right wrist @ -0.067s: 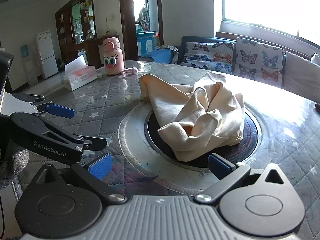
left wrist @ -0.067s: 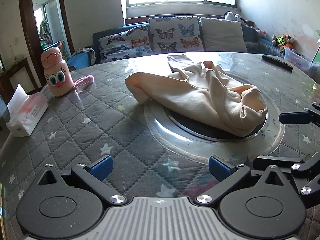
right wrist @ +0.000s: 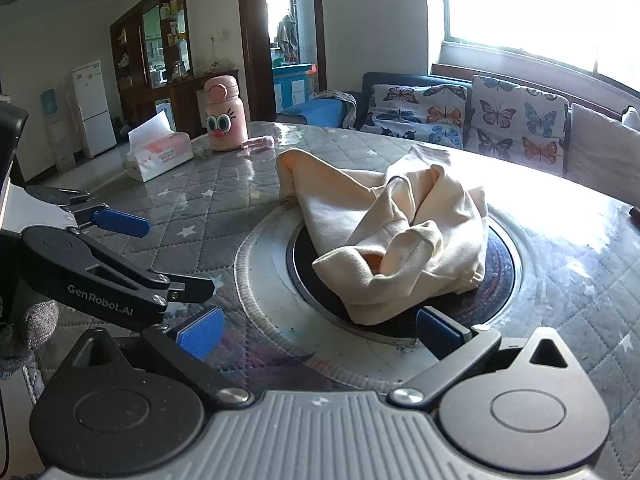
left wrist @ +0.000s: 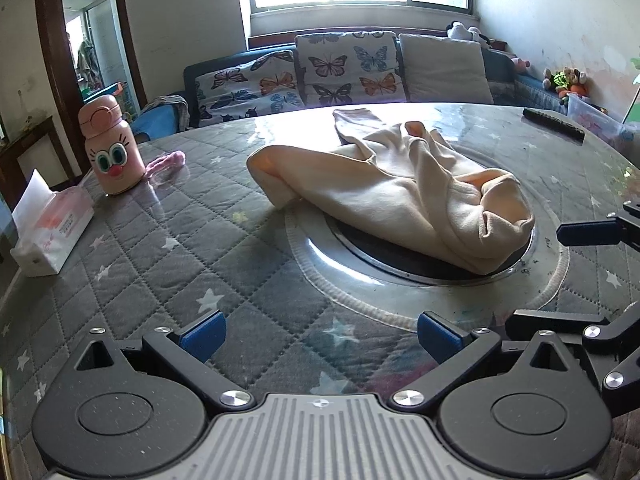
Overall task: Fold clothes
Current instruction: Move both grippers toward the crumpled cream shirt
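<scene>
With both the left tool [left wrist: 318, 338] and right tool [right wrist: 318, 334] spread wide and empty, the crumpled cream garment [left wrist: 400, 188] lies mid-tabletop [left wrist: 200, 240], so each should probably pinch an outer edge and spread it flat.

A crumpled cream-coloured cotton garment [left wrist: 400, 188] [right wrist: 396, 236] lies heaped and unfolded over the table's dark round centre.

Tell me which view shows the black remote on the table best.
The left wrist view: the remote lies whole at the table's far right edge beyond the garment. The right wrist view catches only its dark tip at the frame's right border.
</scene>
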Demonstrator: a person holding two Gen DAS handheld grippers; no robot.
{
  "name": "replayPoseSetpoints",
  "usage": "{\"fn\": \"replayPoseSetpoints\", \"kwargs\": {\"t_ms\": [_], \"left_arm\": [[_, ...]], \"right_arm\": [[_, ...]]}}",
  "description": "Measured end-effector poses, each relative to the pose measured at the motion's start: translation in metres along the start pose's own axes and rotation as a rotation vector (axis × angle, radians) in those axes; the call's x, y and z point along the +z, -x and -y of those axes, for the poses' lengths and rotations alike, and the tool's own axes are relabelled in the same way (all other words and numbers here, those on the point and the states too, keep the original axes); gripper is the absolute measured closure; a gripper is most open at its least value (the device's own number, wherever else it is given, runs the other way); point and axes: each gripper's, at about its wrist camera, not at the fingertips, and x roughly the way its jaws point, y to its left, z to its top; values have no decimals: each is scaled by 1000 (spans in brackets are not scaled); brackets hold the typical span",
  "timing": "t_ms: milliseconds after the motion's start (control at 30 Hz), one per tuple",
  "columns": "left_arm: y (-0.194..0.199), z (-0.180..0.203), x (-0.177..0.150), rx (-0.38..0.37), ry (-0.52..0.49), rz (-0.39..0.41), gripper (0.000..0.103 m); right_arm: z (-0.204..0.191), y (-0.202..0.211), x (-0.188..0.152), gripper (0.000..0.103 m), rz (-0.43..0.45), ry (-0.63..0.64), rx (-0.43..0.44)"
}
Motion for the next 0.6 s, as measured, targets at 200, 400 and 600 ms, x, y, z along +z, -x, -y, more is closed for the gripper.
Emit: {"fn": "replayPoseSetpoints", "kwargs": {"t_ms": [200, 400, 600], "left_arm": [[-10, 2, 7, 2, 4, -9, 0], [-13, 8, 29, 16, -14, 19, 0], [-17, 13, 53, -5, -22, 61, 0]], "right_arm": [[5, -1, 5, 0, -6, 7, 4], [18, -6, 10, 0, -9, -14, 1], [35, -5, 18, 0, 8, -42, -8]]}}
